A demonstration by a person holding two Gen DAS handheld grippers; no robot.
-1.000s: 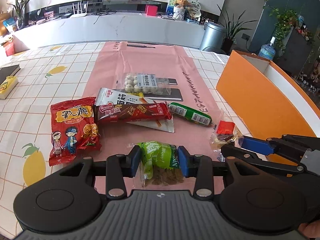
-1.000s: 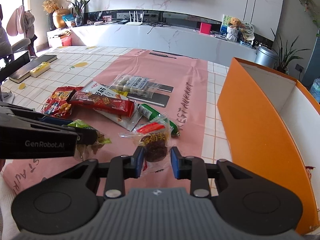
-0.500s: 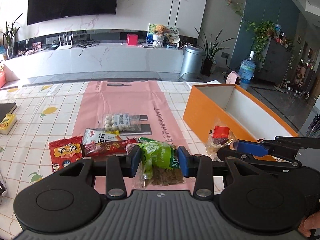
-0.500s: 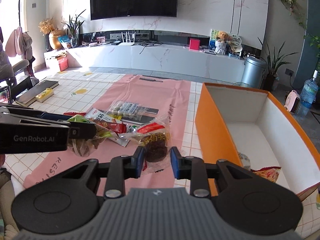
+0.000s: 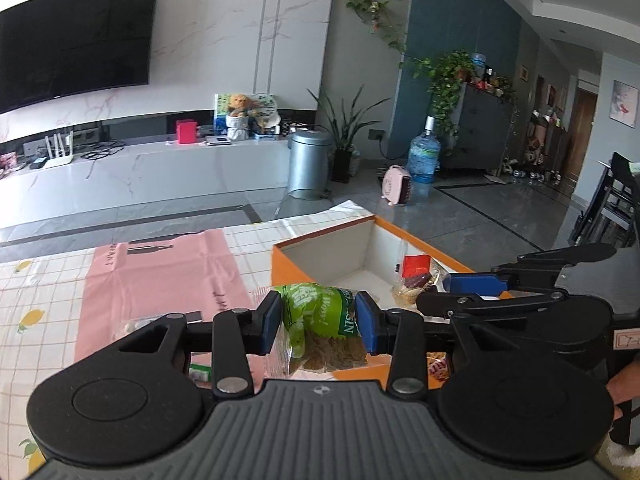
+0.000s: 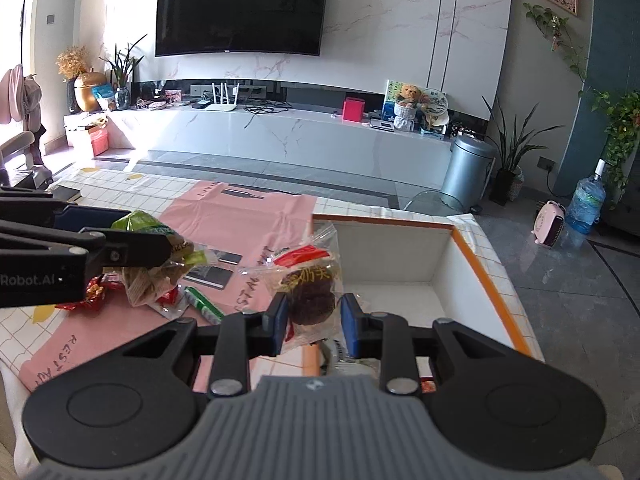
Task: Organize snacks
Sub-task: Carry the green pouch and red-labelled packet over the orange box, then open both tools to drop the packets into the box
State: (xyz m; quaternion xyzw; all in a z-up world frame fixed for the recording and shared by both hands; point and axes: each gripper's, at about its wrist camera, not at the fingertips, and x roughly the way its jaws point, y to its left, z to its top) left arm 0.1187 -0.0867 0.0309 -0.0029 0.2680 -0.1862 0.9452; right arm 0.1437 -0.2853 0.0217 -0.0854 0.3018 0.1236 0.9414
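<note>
My left gripper (image 5: 318,322) is shut on a green snack packet (image 5: 320,320) and holds it in the air at the near left edge of the orange box (image 5: 286,266). My right gripper (image 6: 314,326) is shut on a clear packet with a dark cake and red label (image 6: 310,284), held over the box's (image 6: 488,276) near left wall. The right gripper also shows at the right of the left wrist view (image 5: 432,294). The left gripper shows at the left of the right wrist view (image 6: 160,254) with the green packet (image 6: 152,264).
Several snacks (image 6: 200,302) lie on the pink mat (image 6: 248,216) on the checked tablecloth (image 5: 36,300), left of the box. The box has white inner walls and some packets (image 6: 426,386) at its near end. The table's far edge lies just past the box.
Both grippers have lifted their packets off the mat and carried them right, from over the snack pile to the orange box. Both views have tilted up.
</note>
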